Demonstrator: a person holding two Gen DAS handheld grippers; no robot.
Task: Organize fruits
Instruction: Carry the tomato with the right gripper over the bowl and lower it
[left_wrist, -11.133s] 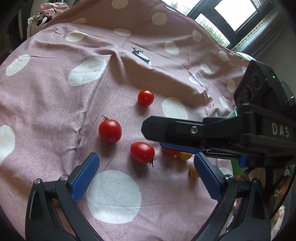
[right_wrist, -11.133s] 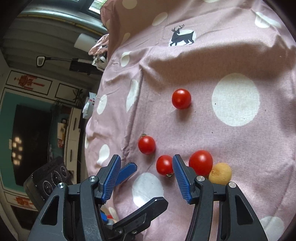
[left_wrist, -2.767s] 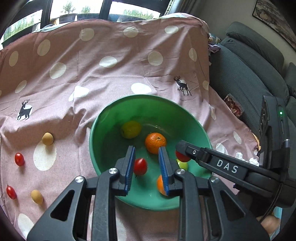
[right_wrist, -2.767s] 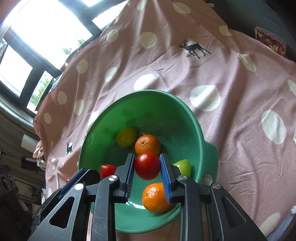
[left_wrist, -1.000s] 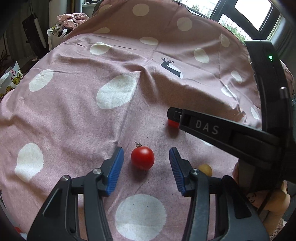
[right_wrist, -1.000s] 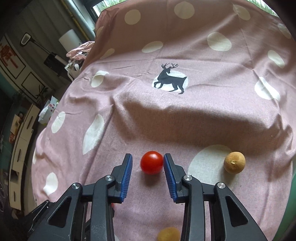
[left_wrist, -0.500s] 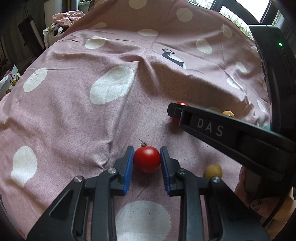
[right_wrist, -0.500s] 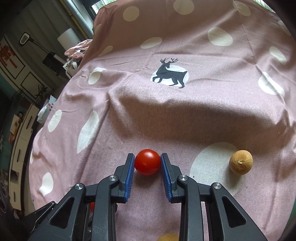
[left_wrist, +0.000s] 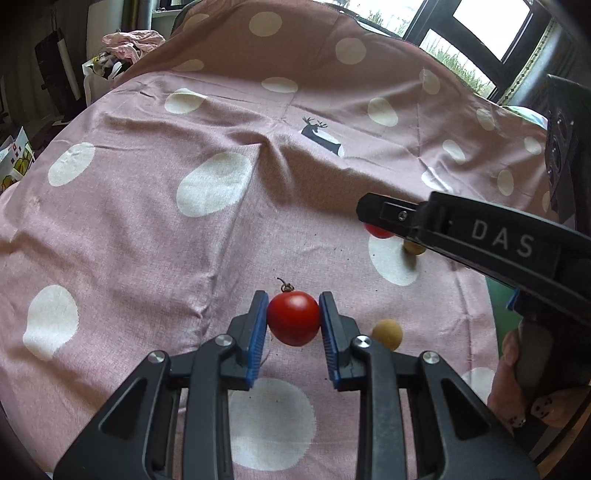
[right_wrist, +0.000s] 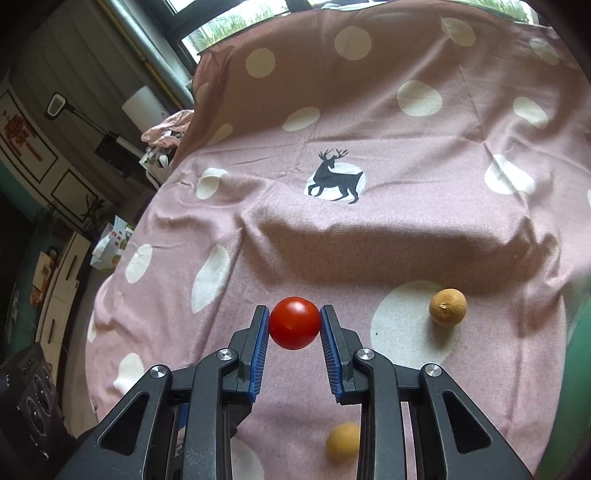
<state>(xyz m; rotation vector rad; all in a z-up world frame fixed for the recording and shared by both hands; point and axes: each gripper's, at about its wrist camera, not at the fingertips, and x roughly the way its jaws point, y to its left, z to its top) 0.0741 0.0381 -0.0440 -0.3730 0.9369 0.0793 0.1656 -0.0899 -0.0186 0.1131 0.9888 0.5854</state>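
My left gripper (left_wrist: 293, 317) is shut on a red tomato with a stem (left_wrist: 293, 322), held just above the pink dotted cloth (left_wrist: 147, 229). My right gripper (right_wrist: 294, 325) is shut on a second red tomato (right_wrist: 294, 322), also lifted off the cloth. In the left wrist view the right gripper's black body (left_wrist: 461, 232) crosses the right side, and its tomato (left_wrist: 376, 230) peeks out below it. Two small tan fruits lie on the cloth, one farther away (right_wrist: 447, 307) (left_wrist: 413, 246) and one nearer (right_wrist: 343, 441) (left_wrist: 386, 333).
The green bowl's edge (right_wrist: 576, 369) shows at the far right, also in the left wrist view (left_wrist: 498, 299). The cloth has folds and a deer print (right_wrist: 332, 177). Clutter and furniture (right_wrist: 55, 258) lie beyond the cloth's left edge.
Both grippers, shut on their tomatoes half a second ago, have lifted them slightly off the cloth. One second ago both were open around the tomatoes.
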